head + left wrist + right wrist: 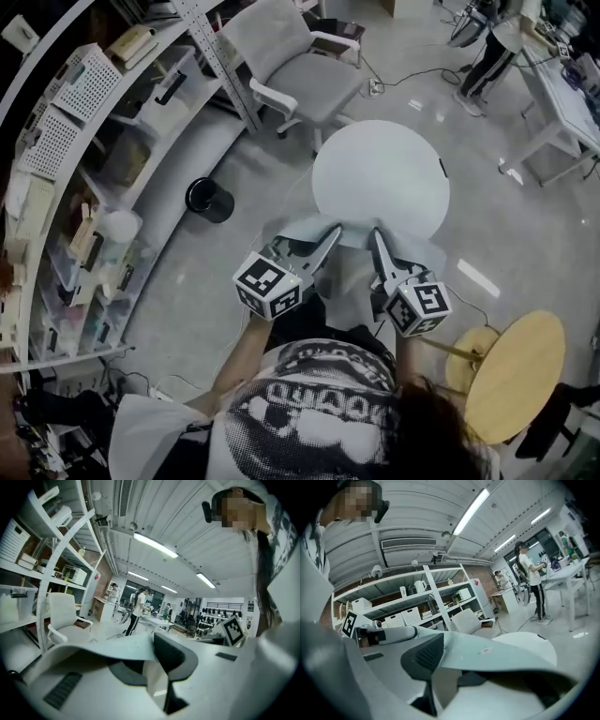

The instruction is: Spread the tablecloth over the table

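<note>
A pale grey tablecloth [347,270] hangs slack between my two grippers, just before the near rim of the round white table [380,173]. My left gripper [328,236] is shut on the cloth's left edge. My right gripper [376,238] is shut on its right edge. In the left gripper view the tablecloth [108,646] runs as a sheet into the left gripper [157,667], where the dark pads pinch it. The right gripper view shows the tablecloth [485,656] clamped in the right gripper [440,667], with the table [527,644] beyond it.
A grey office chair [300,66] stands behind the table, with a black bin [208,199] on the floor to its left. Stocked shelves [94,141] curve along the left. A round wooden stool [514,375] is at my right. A white desk [562,103] and a standing person [487,56] are at the far right.
</note>
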`<state>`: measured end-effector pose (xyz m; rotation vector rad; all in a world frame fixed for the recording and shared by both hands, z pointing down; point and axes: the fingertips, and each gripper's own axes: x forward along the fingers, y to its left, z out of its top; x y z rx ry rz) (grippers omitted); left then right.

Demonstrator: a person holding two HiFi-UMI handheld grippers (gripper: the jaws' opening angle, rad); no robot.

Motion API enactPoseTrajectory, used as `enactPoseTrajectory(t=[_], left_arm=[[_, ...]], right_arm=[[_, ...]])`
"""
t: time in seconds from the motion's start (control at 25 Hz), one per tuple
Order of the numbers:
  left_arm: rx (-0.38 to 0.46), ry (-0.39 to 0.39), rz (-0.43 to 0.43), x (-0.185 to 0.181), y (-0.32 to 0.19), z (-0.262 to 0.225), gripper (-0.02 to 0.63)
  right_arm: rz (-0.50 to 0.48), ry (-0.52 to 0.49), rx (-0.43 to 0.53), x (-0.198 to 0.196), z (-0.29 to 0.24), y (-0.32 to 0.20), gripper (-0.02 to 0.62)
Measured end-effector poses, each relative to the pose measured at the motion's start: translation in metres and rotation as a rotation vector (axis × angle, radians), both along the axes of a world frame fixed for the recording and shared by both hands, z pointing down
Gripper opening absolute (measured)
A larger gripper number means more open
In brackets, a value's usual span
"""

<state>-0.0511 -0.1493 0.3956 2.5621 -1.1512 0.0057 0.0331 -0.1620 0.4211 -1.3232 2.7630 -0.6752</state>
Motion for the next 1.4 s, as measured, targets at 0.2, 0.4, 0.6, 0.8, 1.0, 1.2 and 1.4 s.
enactPoseTrajectory(t=[0.2,0.4,0.6,0.8,1.0,1.2,1.4], left_arm=[[0.055,-0.032,0.153,-0.018,-0.046,-0.006,0.049],[0.135,-0.015,0.335,-0.017,-0.087,-0.022,0.049],[0.178,0.002,0.466,-0.017,-0.122,-0.034,0.052],[0.261,0.017,0.546,-0.009,-0.151,-0.067,0.054],[0.312,0.036,0.596,0.008,-0.178,-0.096,0.053],[0.347,0.053,0.613,0.017,-0.197,-0.125,0.054],[0.368,0.059,0.613,0.023,-0.217,-0.146,0.052]], right_arm=[[0.118,0.013,0.002,-0.019,-0.004,-0.035,0.087],[0.244,0.0,0.017,-0.018,-0.019,-0.065,0.089],[0.325,0.021,0.042,-0.018,-0.032,-0.093,0.092],[0.368,0.049,0.097,-0.012,-0.064,-0.12,0.092],[0.397,0.085,0.127,0.004,-0.093,-0.146,0.094],[0.395,0.128,0.177,0.014,-0.124,-0.168,0.094],[0.391,0.156,0.221,0.021,-0.146,-0.19,0.095]])
